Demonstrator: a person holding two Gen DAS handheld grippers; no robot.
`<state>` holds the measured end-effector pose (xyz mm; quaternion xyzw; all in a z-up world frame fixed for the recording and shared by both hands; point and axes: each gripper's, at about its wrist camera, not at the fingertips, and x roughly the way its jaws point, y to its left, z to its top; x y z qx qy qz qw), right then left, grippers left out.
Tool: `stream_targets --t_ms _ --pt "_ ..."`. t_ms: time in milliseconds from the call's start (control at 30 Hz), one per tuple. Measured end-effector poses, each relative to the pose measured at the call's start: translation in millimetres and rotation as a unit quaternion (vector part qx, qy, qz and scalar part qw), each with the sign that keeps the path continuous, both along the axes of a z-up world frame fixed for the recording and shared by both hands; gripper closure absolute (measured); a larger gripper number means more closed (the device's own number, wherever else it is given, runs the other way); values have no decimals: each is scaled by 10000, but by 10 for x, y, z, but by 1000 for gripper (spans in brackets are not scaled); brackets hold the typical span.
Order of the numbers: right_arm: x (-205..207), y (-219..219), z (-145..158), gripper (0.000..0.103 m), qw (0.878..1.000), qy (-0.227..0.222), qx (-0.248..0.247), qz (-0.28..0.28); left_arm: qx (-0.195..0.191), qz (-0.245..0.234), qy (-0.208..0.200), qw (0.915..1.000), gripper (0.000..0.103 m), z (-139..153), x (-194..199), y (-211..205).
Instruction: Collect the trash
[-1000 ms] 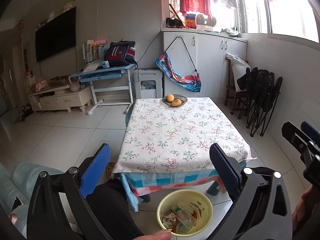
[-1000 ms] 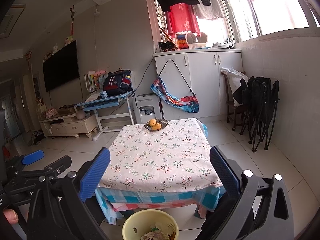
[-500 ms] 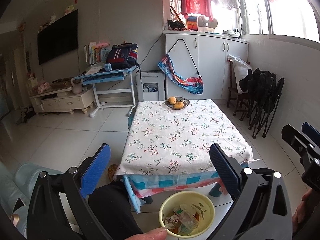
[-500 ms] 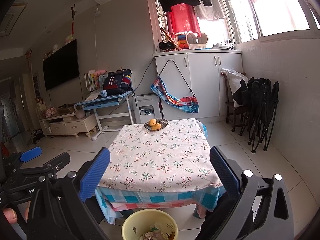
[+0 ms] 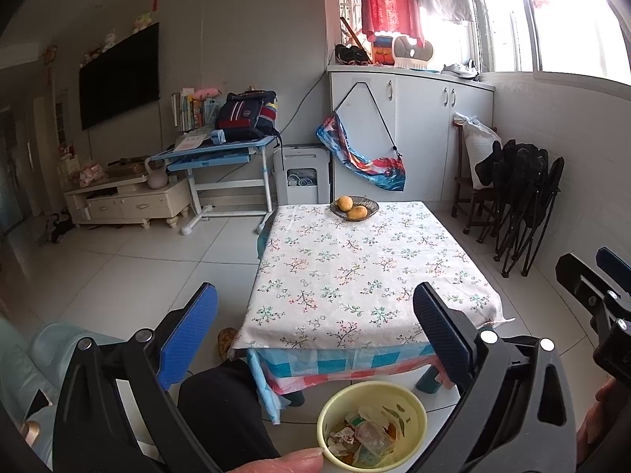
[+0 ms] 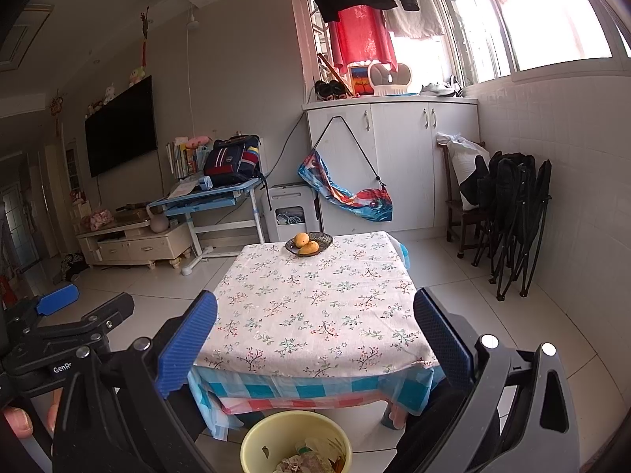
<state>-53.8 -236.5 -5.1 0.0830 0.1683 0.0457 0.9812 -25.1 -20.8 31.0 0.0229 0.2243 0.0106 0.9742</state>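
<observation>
A yellow bin (image 5: pixel 372 425) stands on the floor in front of the low table (image 5: pixel 366 276), with crumpled wrappers (image 5: pixel 363 437) inside; it also shows in the right wrist view (image 6: pixel 295 443). My left gripper (image 5: pixel 315 335) is open and empty, held above and in front of the bin. My right gripper (image 6: pixel 315 335) is open and empty, level with the table's near edge. The right gripper shows at the right edge of the left wrist view (image 5: pixel 599 295); the left gripper shows at the left of the right wrist view (image 6: pixel 71 315).
The floral tablecloth carries only a dish of oranges (image 5: pixel 353 207) at its far end. Folded black chairs (image 5: pixel 520 205) lean on the right wall. A blue desk (image 5: pixel 221 157) and TV stand (image 5: pixel 126 201) stand at the back left. My dark-clad knee (image 5: pixel 221 410) is beside the bin.
Both grippers have drifted slightly; the left wrist view has shifted so the table and bin sit a little further right. Both stay open and empty.
</observation>
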Motion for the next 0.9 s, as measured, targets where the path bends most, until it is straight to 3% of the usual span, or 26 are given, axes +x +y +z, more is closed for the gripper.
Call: stream_targets --t_ms 633,767,900 --pt "3 2 5 7 10000 5 -2 -6 -39 0 16 10000 7 -30 -7 22" --pt "-3 11 3 7 10000 24 9 1 -171 -255 -259 9992 7 -40 -85 54" --pt "-16 26 -5 7 10000 20 7 2 103 -103 -392 9991 7 -41 -123 -7"
